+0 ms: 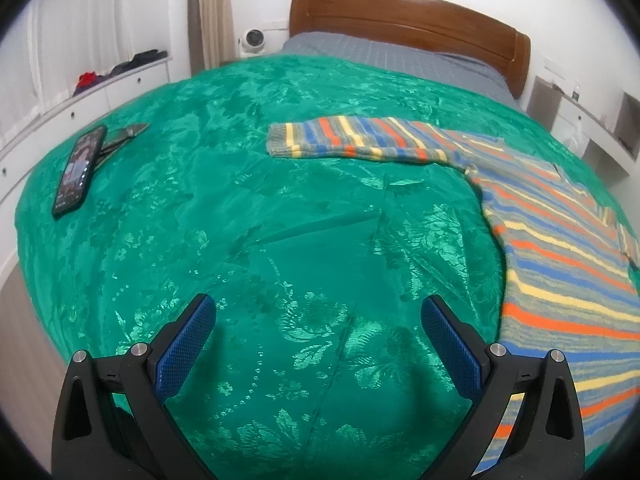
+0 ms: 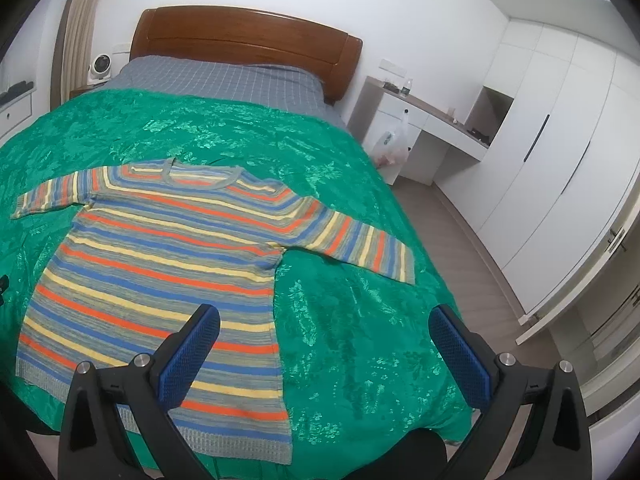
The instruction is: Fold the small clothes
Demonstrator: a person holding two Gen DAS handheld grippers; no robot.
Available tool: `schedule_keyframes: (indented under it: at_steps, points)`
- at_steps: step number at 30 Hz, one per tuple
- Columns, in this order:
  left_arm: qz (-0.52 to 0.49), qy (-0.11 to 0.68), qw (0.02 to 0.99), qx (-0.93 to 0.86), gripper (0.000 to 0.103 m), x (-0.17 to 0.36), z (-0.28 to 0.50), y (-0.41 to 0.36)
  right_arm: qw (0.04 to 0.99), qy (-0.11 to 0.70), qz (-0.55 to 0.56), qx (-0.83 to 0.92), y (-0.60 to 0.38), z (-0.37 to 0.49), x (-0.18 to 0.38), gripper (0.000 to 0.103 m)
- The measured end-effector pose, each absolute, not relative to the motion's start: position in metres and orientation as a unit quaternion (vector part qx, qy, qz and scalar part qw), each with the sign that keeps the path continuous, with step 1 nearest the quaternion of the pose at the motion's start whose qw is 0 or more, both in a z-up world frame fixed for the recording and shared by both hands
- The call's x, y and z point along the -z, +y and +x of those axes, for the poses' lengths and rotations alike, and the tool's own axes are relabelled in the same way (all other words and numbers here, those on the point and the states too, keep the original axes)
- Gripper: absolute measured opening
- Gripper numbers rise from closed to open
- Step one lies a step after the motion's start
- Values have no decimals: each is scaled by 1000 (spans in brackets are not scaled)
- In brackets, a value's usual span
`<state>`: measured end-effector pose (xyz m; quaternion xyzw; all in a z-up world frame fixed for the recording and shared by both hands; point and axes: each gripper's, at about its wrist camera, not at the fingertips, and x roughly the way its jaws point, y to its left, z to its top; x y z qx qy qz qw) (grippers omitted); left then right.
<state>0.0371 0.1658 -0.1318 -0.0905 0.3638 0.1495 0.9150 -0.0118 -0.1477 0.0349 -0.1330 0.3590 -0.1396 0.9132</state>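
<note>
Both tongs hung wide open and empty as you held them over the bed. Through the left wrist camera, your left gripper (image 1: pixel 318 322) spread its blue pads above bare green bedspread (image 1: pixel 240 200), gripping nothing; the striped sweater (image 1: pixel 560 240) lay to the gripper's right, one sleeve (image 1: pixel 352 142) stretched out flat beyond the pads. A phone (image 1: pixel 78 170) sat well off on the far side from the sweater. Through the right wrist camera, your right gripper (image 2: pixel 324 330) gaped just as wide, its left pad over the sweater's body, its right pad over green cloth. The sweater lay flat, collar toward the headboard (image 2: pixel 248 36), both sleeves out, hem (image 2: pixel 160 424) near the bed's foot. The risk, I'd say: that glossy bedspread could get pinched along with the knit, dragging a wrinkle into your fold, and the hem sat close enough to the edge to slide off.
</note>
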Motion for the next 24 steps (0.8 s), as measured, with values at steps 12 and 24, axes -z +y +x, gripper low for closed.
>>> schedule_keyframes:
  at_steps: [12, 24]
  points:
    - [-94, 367, 913, -152, 102, 133, 37, 168, 908, 371, -132, 145, -149, -9, -36, 102]
    - [-94, 371, 911, -152, 102, 136, 40, 169, 896, 402, -138, 126, -144, -3, -28, 102]
